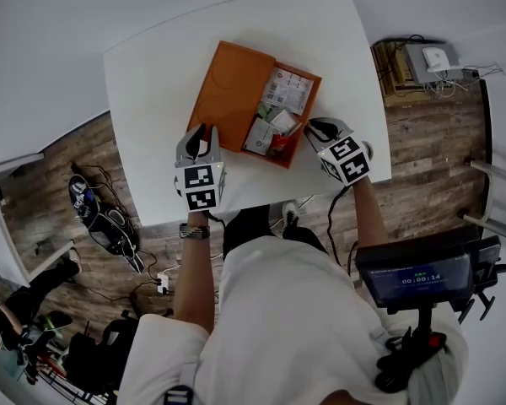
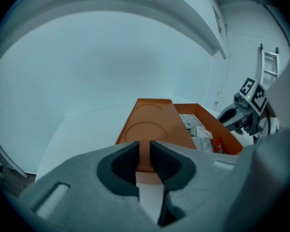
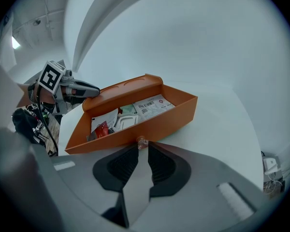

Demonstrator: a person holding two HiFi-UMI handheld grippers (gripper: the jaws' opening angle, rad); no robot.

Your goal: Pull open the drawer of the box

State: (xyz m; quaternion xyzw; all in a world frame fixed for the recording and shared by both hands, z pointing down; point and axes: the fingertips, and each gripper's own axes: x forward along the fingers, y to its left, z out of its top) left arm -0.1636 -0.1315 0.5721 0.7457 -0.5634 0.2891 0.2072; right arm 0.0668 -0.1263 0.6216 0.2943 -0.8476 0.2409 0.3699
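Observation:
An orange box lies on the white table. Its drawer is slid out to the right and holds several paper packets. My left gripper sits at the box's near left edge; in the left gripper view the jaws stand nearly together, right against the lid, with nothing between them. My right gripper is at the drawer's front wall. Its jaws are closed around the small clear knob. The left gripper also shows beyond the box.
The table's near edge runs just below both grippers. A screen on a stand is at the lower right. Cables and a bag lie on the wooden floor at left. A shelf with devices stands past the table's right side.

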